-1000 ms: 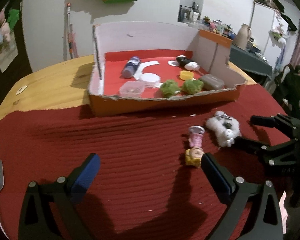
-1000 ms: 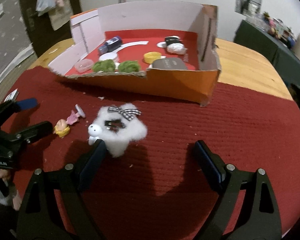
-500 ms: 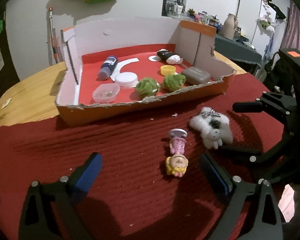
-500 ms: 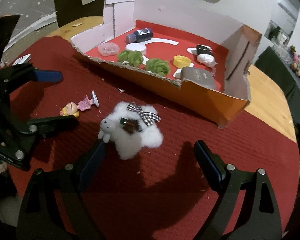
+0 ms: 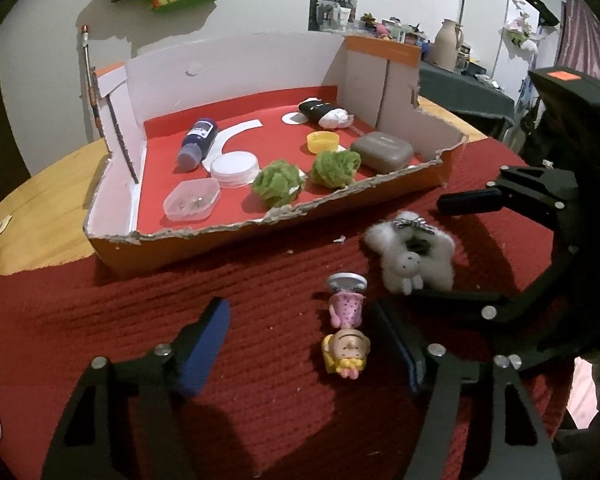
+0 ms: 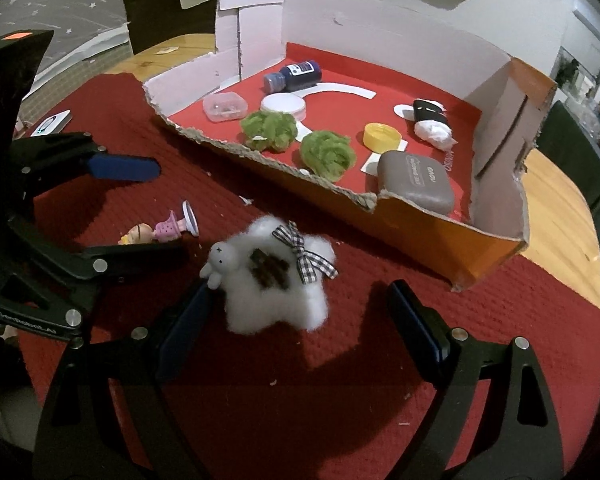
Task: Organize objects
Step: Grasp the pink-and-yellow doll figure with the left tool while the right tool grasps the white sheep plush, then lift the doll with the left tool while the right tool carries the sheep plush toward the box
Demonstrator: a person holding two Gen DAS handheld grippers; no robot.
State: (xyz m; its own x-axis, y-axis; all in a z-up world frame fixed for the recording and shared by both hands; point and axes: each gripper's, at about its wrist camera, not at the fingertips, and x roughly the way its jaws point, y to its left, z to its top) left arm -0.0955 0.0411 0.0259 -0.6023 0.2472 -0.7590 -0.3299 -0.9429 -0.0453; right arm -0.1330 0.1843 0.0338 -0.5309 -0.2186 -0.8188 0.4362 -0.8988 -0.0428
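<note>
A small doll (image 5: pixel 346 336) with a pink dress and yellow hair lies on the red cloth (image 5: pixel 140 320). It lies between the fingers of my left gripper (image 5: pixel 300 328), close to the right finger; the jaws are closing and no pad presses on it. A fluffy white toy animal (image 6: pixel 276 280) with a checked bow lies between the fingers of my right gripper (image 6: pixel 298 300), whose jaws are closing; the left finger touches its head. In the left wrist view, the right gripper (image 5: pixel 424 250) straddles the white toy (image 5: pixel 412 256). The right wrist view shows the left gripper (image 6: pixel 140 208) around the doll (image 6: pixel 156 232).
A torn cardboard box (image 5: pixel 236 80) with a red floor stands just behind the toys. It holds a blue bottle (image 5: pixel 198 142), a white lid, a clear tub, two green pom-poms (image 5: pixel 276 184), a yellow cap and a grey case (image 5: pixel 382 152). Bare wooden table (image 6: pixel 556 184) flanks the cloth.
My left gripper's jaws have narrowed around the doll, which now lies between them. Both wrists have rolled, and the right gripper has come in around the white toy.
</note>
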